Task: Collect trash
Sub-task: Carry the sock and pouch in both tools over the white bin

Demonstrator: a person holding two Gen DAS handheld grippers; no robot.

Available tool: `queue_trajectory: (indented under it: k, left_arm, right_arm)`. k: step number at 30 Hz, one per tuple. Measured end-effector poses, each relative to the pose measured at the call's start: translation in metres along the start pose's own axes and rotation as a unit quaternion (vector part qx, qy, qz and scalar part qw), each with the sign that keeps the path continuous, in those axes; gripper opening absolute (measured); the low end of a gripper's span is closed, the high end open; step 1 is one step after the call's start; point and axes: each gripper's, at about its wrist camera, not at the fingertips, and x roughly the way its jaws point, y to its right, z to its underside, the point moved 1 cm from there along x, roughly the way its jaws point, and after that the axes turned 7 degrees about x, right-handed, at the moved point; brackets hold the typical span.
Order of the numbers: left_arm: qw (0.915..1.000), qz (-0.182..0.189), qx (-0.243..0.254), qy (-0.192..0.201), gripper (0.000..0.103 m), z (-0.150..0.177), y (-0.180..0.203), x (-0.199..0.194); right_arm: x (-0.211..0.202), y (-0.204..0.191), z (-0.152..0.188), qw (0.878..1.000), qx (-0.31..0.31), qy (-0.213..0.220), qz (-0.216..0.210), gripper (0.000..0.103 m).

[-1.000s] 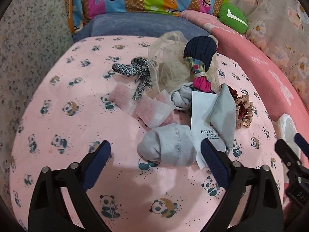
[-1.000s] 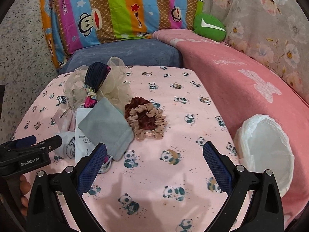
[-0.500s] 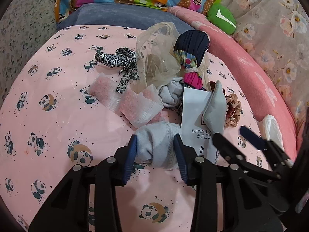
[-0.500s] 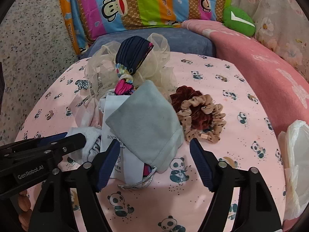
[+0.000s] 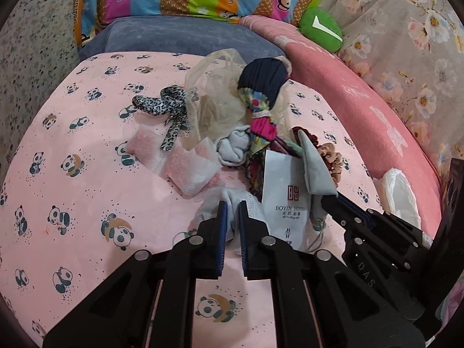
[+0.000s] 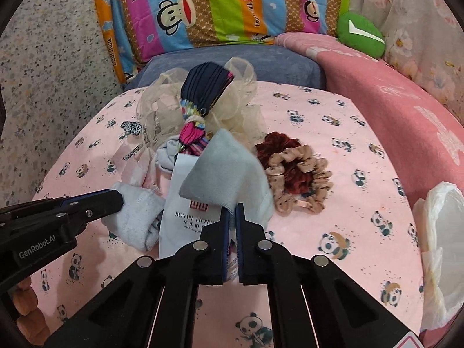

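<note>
Left gripper (image 5: 231,220): clamped on grey sock (image 5: 246,203).
Right gripper (image 6: 232,220): clamped on grey pouch (image 6: 226,174).
Risk: hotel card (image 6: 185,211) beneath pouch may drag, snag, fall when lifted.

Lower edge of white hotel envelope (image 6: 188,203) hidden behind right gripper (image 6: 232,214), small print under "BOYIN" cut off by black finger (image 6: 214,232). Pinched part of grey pouch (image 6: 232,174) lost btwn blue pads. Grey sock (image 5: 252,206) partly covered by left gripper (image 5: 231,211). White plastic bag (image 6: 443,249), far right of tongs, cut by pic edge. Leopard-print strip (image 6: 130,127) mostly hidden behind organza bag (image 6: 165,107). Orange fingertips (image 6: 27,313) bottom left, rest out of frame.
</note>
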Motion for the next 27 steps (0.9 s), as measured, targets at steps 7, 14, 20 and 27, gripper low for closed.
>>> queue_trajectory:
  k: [7,14,20,27]
  left_arm:
    - [0.9994,0.006,0.024,0.023,0.007,-0.007,0.031,-0.023]
    - [0.9963,0.031,0.060,0.053,0.007,-0.021,0.084,-0.045]
    - [0.9912,0.061,0.099,0.064,0.007,-0.031,0.144,-0.047]
    - [0.9847,0.091,0.133,0.066,0.007,-0.034,0.205,-0.041]
  right_arm:
    - [-0.042,0.031,-0.004,0.999,0.031,0.037,0.017,0.003]
    - [-0.088,0.073,-0.009,0.994,0.065,0.079,0.028,0.003]
    - [-0.127,0.114,-0.010,0.988,0.099,0.112,0.031,0.003]
    - [-0.158,0.169,-0.003,0.979,0.148,0.136,0.031,0.003]
